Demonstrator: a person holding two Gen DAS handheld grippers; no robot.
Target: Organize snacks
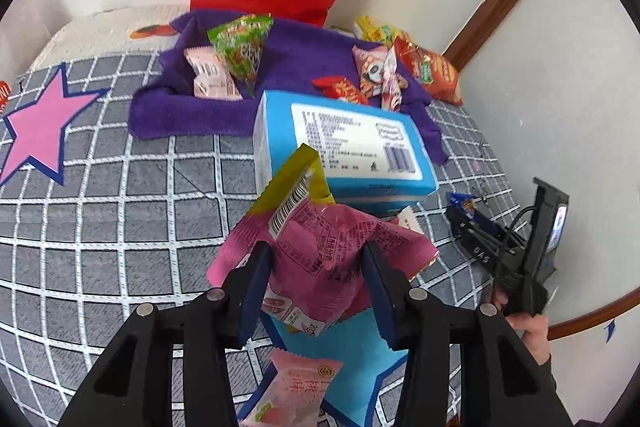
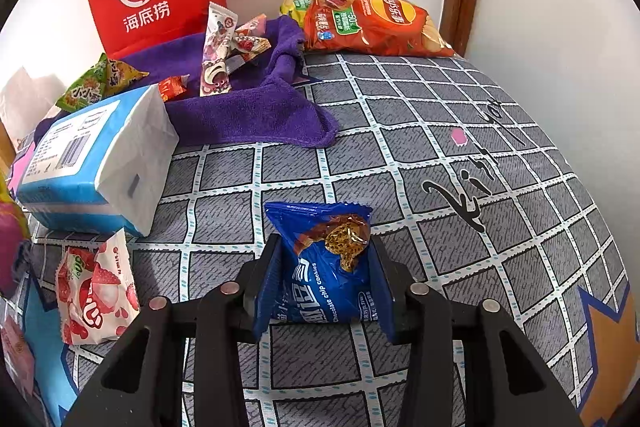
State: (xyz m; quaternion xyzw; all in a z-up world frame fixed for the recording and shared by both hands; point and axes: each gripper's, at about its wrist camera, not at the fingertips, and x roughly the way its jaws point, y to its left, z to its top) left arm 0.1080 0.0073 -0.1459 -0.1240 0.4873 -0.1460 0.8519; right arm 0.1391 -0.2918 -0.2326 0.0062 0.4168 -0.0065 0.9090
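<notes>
A: Left hand-held gripper (image 1: 316, 277) is clamped on the pink snack pkt (image 1: 320, 251), just above the bed (image 1: 120, 195).

B: Pkt's long axis tilts up toward the tissue pack (image 1: 344, 147). Slick film; could slip.

A: Right hand-held gripper (image 2: 324, 283) grips the blue cookie pkt (image 2: 324, 259), upright, crimped end away. Squeeze may crush it.

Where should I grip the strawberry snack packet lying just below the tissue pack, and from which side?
The strawberry packet lies flat on the checked cover, apart from the tissue pack. Come from above and close across its narrow width at mid-body, where the pouch looks puffed; the crimped ends are thin and flat. Both grippers look occupied now: left gripper, right gripper.
</notes>
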